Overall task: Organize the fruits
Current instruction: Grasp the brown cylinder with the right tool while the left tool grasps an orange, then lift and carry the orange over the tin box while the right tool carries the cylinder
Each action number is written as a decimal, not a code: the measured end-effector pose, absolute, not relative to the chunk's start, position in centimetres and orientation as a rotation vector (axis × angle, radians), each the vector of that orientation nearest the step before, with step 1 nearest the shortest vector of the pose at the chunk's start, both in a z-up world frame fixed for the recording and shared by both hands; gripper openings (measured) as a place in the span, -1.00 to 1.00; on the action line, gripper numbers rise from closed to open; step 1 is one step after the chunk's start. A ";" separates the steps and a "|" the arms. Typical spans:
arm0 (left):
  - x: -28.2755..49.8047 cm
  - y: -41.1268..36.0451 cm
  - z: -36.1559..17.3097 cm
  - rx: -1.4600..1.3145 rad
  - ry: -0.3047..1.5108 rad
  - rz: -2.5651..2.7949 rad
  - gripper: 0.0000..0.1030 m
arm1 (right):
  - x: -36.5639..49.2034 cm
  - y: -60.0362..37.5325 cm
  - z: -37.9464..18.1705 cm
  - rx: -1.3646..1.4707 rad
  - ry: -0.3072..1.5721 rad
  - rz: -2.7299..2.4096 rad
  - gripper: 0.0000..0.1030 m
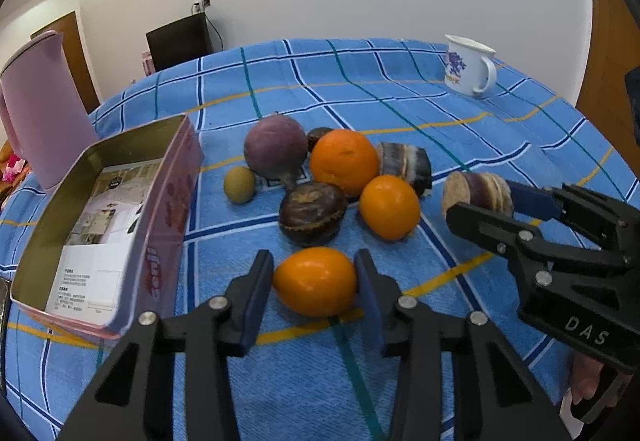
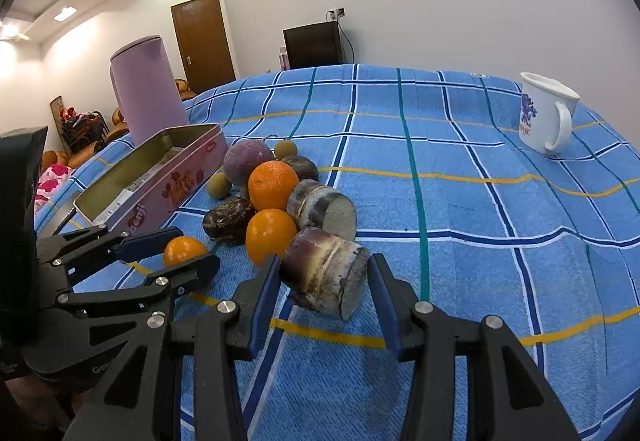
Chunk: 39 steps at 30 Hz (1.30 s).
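Observation:
A small orange (image 1: 314, 287) lies on the blue checked cloth with my left gripper (image 1: 313, 257) shut on it, a pad against each side. A cut sugarcane piece (image 2: 320, 275) lies between the pads of my right gripper (image 2: 325, 261), which is shut on it. Behind them sits a cluster: two more oranges (image 1: 344, 161) (image 1: 390, 207), a purple round fruit (image 1: 276, 151), a dark wrinkled fruit (image 1: 312, 213), a small greenish fruit (image 1: 239, 185) and another sugarcane piece (image 1: 406, 161). An open pink tin (image 1: 160, 209), lined with printed paper, stands to the left.
A tall pink kettle (image 1: 36, 109) stands behind the tin at the far left. A white mug (image 1: 470, 65) with a blue print is at the back right. The cloth-covered table (image 2: 440, 161) stretches to the right of the fruit.

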<state>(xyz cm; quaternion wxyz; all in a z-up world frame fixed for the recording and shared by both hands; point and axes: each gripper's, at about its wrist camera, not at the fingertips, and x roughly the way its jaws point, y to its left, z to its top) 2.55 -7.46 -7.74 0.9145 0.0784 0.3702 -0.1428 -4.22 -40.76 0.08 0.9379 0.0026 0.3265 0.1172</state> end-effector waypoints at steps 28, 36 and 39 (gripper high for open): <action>0.7 -6.5 -5.4 0.121 0.560 -0.282 -0.16 | -4.9 -40.2 1.0 -0.027 0.587 0.232 -0.09; 0.2 -6.4 -4.9 0.127 0.524 -0.268 -0.16 | -5.1 -40.1 1.5 -0.033 0.559 0.234 -0.09; 0.2 -6.2 -4.8 0.118 0.517 -0.263 -0.16 | -5.1 -40.3 1.5 -0.022 0.548 0.231 -0.09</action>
